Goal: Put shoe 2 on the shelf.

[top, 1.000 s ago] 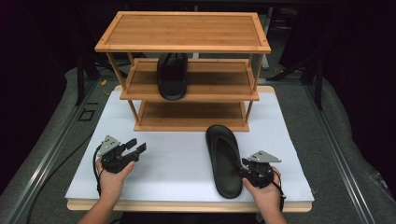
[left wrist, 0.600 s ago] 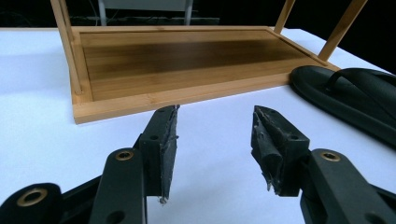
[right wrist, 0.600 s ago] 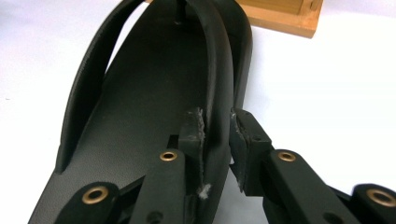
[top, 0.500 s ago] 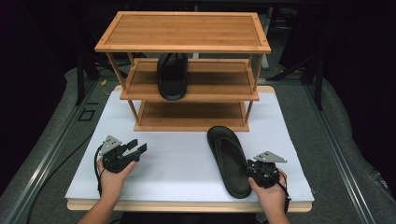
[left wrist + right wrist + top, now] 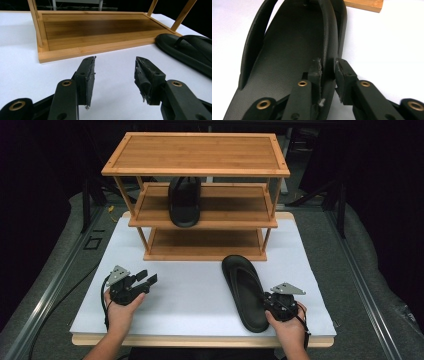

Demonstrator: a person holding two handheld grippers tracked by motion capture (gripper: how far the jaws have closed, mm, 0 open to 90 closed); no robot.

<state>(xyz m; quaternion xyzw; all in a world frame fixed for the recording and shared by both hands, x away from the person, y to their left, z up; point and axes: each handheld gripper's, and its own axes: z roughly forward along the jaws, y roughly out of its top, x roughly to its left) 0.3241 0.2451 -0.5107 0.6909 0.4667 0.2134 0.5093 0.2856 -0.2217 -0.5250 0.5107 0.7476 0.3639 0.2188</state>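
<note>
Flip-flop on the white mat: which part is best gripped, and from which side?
Best bet is the right edge of the flip-flop near the heel, approached from the person's side. It lies flat, sole down, heel toward the person, so the thin rim there fits between the fingers. The right gripper already pinches that rim, its fingers having just been closing. The left gripper is open.
</note>
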